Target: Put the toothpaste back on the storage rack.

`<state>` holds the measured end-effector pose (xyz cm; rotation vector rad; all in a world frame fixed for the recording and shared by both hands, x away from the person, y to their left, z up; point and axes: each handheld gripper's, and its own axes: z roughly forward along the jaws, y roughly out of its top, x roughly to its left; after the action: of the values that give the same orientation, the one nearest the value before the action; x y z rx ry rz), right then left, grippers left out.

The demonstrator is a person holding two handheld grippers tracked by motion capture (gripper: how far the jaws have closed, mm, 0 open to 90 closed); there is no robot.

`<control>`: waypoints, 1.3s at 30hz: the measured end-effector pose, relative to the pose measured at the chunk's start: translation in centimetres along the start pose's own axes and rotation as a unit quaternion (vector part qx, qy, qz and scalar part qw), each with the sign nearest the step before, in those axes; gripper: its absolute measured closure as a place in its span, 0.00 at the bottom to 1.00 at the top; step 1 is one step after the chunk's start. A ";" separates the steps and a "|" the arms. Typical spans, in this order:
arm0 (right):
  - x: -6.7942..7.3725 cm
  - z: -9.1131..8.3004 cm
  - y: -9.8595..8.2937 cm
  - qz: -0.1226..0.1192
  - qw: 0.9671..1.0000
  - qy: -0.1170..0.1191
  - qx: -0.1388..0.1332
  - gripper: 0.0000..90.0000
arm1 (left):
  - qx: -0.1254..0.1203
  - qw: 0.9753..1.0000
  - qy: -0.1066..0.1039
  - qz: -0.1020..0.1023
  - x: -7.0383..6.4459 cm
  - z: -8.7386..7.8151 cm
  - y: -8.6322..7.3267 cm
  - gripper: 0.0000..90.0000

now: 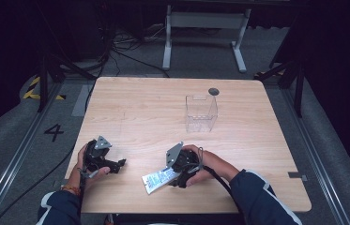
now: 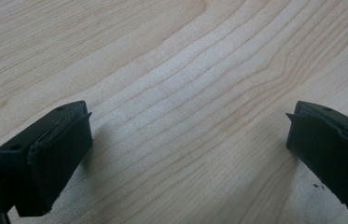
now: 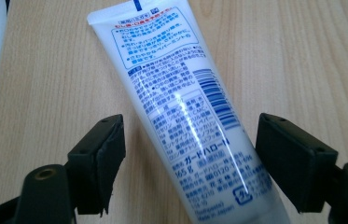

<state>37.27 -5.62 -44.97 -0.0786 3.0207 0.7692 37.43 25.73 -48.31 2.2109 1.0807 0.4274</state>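
A white tube [image 1: 157, 180] with blue print lies on the wooden table near the front edge. In the right gripper view the tube [image 3: 185, 112] runs up between the two black jaws, which stand apart on either side of it. My right gripper [image 1: 175, 180] is open over the tube's near end. At the front left, my left gripper [image 1: 118, 165] rests low over bare wood, open, with nothing between its fingers [image 2: 50, 158]. A clear plastic box [image 1: 201, 114] stands upright past the table's middle.
A small dark round disc [image 1: 213, 91] lies behind the clear box. The table's front edge [image 1: 196, 208] runs close below both hands. Cables and a white frame [image 1: 205, 28] stand on the floor beyond the table.
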 end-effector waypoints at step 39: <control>-0.3 -0.9 1.5 0.043 0.998 -0.005 -0.035 0.70 | 0.000 1.000 -0.002 -0.002 0.0 0.0 0.0 0.01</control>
<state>37.50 -4.69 -43.44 0.0530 3.0047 0.8782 37.40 25.72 -48.32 2.2081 1.0835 0.4215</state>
